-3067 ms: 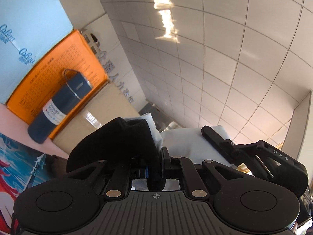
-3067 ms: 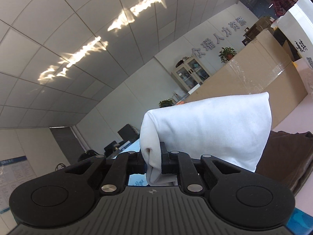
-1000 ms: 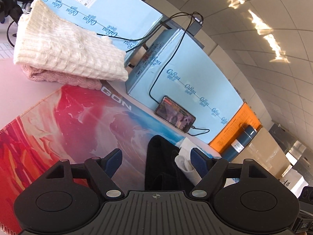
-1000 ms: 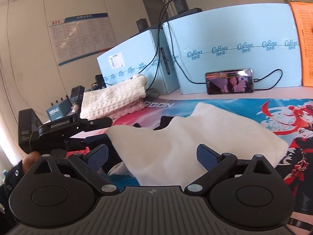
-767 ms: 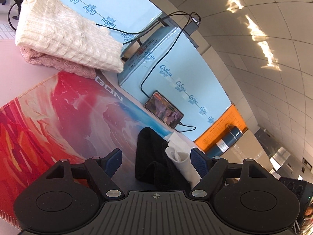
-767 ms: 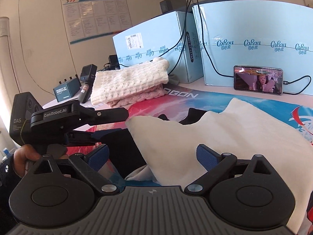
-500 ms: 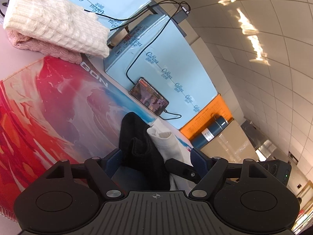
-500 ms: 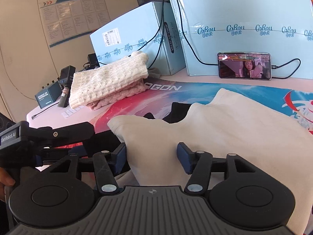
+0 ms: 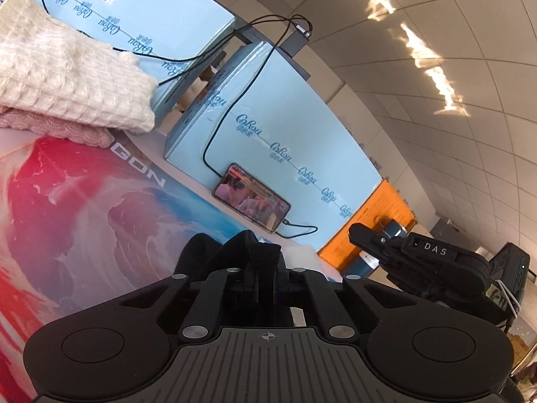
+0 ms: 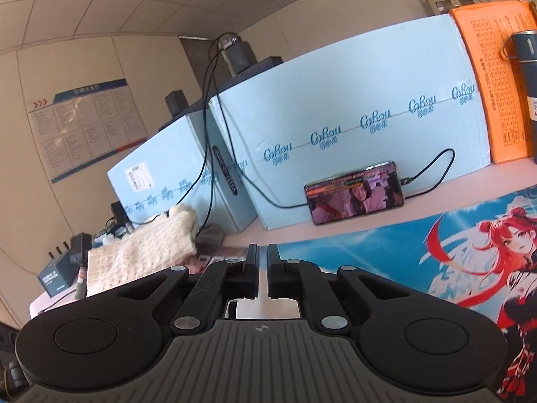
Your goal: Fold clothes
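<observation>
So two knits (image 9: 67,77) already sit folded at the bench's far corner, left tongs (image 9: 258,278) are clenched on the black garment (image 9: 235,252), right tongs (image 10: 263,268) pinch white fabric underneath, so mid-fold I guess.

Since a second ago, both grippers have been closed: the left gripper (image 9: 265,280) is clamped on the black garment (image 9: 235,252), the right gripper (image 10: 263,268) nearly shut beside the phone (image 10: 354,196), the white cloth gone from its view.
</observation>
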The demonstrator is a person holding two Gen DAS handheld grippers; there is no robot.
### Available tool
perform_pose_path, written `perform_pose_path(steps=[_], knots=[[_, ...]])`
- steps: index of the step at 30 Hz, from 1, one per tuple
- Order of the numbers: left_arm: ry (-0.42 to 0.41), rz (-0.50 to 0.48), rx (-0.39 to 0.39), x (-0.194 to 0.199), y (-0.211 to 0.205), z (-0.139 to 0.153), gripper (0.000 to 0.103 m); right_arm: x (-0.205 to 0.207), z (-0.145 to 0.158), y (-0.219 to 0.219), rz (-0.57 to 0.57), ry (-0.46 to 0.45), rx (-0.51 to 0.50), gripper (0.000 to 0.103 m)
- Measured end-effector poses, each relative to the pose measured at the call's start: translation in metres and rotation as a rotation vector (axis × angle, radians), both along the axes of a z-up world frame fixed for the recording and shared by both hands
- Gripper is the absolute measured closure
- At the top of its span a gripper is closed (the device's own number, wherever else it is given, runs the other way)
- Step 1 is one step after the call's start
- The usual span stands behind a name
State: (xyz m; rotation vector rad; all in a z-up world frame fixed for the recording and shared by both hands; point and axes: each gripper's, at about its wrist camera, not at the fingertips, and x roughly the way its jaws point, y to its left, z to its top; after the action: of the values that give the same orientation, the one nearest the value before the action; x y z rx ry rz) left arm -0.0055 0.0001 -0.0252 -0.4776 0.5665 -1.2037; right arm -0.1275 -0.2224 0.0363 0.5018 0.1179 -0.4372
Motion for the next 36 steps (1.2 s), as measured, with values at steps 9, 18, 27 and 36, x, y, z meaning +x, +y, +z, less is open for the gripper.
perform_pose_path(steps=[9, 18, 27, 36], knots=[[0.020, 0.000, 0.025, -0.013, 0.039, 0.001, 0.099, -0.055, 0.015, -0.026, -0.014, -0.067, 0.079, 0.065], [0.055, 0.005, 0.047, -0.020, 0.041, -0.009, 0.099, 0.032, -0.049, 0.001, 0.127, 0.277, 0.201, 0.052], [0.124, -0.068, 0.058, -0.025, 0.037, -0.027, 0.098, 0.070, -0.028, -0.029, 0.062, 0.142, 0.166, 0.096], [0.180, -0.093, 0.030, -0.021, 0.040, -0.032, 0.098, -0.003, 0.046, -0.055, -0.114, -0.220, 0.096, 0.096]])
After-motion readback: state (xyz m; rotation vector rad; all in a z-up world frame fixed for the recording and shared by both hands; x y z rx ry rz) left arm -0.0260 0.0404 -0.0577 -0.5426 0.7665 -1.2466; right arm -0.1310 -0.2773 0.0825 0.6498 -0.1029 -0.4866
